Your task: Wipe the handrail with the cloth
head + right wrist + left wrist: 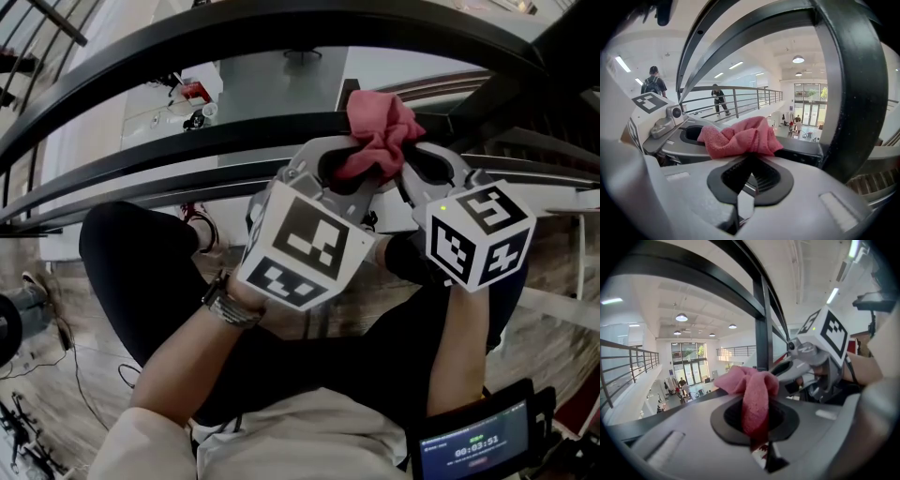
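Note:
A pink cloth (380,129) is bunched up against the black middle rail (216,141), below the thick top handrail (281,28). My left gripper (352,167) is shut on the cloth's lower left. My right gripper (410,161) comes in from the right, shut on its right side. In the left gripper view the cloth (752,394) hangs pinched between the jaws of the left gripper (758,427), with the right gripper's marker cube (827,331) close at the right. In the right gripper view the cloth (740,136) sits at the closed tips of the right gripper (750,168), beside a thick black rail (855,93).
A black railing post (764,324) stands just behind the cloth. Beyond the rails is an open drop to a lower floor (281,80). Two people (719,101) stand on a far walkway. The person's dark-trousered legs (141,272) and a small screen (478,445) are below the grippers.

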`<state>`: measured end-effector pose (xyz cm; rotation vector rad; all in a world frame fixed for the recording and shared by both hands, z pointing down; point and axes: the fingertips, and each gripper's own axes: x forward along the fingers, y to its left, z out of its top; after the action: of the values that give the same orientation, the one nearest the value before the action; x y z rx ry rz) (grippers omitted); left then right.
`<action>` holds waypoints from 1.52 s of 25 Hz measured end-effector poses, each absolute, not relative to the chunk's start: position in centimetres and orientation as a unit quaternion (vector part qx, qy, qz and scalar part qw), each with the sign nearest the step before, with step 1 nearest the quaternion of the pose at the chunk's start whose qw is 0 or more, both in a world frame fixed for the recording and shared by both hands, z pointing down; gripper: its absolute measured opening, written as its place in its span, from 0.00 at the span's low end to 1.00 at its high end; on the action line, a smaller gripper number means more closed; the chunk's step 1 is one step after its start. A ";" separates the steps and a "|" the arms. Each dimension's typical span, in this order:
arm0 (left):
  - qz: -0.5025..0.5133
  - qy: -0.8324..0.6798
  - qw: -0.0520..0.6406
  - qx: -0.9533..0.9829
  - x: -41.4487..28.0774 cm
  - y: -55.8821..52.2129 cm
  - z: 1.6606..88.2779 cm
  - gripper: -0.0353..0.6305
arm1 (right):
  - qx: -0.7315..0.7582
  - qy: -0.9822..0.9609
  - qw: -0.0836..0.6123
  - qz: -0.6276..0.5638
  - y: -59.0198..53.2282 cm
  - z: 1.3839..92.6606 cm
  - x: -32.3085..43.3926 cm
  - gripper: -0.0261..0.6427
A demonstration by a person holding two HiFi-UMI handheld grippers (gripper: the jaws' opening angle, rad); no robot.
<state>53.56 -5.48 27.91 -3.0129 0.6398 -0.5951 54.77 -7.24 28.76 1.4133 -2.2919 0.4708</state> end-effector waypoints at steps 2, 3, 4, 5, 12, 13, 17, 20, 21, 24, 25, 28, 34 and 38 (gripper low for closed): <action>-0.190 0.207 0.002 -0.960 53.4 -5.4 27.9 0.10 | 0.500 -0.824 0.206 0.168 -7.2 28.8 54.6 0.04; -0.191 0.208 0.002 -0.959 53.3 -5.4 27.9 0.10 | 0.498 -0.825 0.208 0.168 -7.1 28.8 54.5 0.04; -0.191 0.210 -0.001 -0.959 53.3 -5.4 27.9 0.10 | 0.496 -0.826 0.210 0.168 -7.1 28.8 54.4 0.04; -0.192 0.213 -0.005 -0.958 53.2 -5.4 28.1 0.10 | 0.494 -0.826 0.211 0.168 -7.1 28.8 54.3 0.04; -0.193 0.222 -0.004 -0.956 52.3 -5.3 28.2 0.10 | 0.474 -0.837 0.215 0.170 -7.0 28.9 53.3 0.04; -0.193 0.223 -0.002 -0.956 52.1 -5.3 28.1 0.10 | 0.471 -0.838 0.216 0.170 -7.0 28.9 53.2 0.04; -0.191 0.229 -0.001 -0.955 51.3 -5.5 28.0 0.10 | 0.460 -0.843 0.221 0.169 -7.1 28.9 52.2 0.04; -0.191 0.233 0.001 -0.954 50.9 -5.6 27.8 0.10 | 0.455 -0.845 0.223 0.168 -7.1 28.9 51.8 0.04; -0.192 0.233 0.001 -0.953 50.9 -5.6 27.8 0.10 | 0.454 -0.846 0.223 0.168 -7.1 28.9 51.7 0.04; -0.193 0.236 -0.003 -0.952 50.6 -5.5 28.0 0.10 | 0.450 -0.848 0.222 0.169 -7.1 28.9 51.5 0.04; -0.193 0.237 -0.005 -0.952 50.5 -5.5 28.1 0.10 | 0.449 -0.849 0.221 0.170 -7.1 28.9 51.3 0.04; -0.191 0.238 0.001 -0.952 50.2 -5.5 27.8 0.10 | 0.444 -0.851 0.222 0.169 -7.1 28.9 50.9 0.04; -0.189 0.246 0.002 -0.951 49.3 -5.7 27.8 0.10 | 0.432 -0.857 0.226 0.166 -7.1 28.9 50.1 0.04; -0.186 0.253 0.001 -0.949 48.7 -5.5 27.7 0.10 | 0.420 -0.864 0.225 0.165 -6.8 28.8 49.5 0.04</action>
<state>48.72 -5.46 27.66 -2.9809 0.7938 -0.5853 49.46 -6.84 28.77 1.1593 -2.3825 0.4543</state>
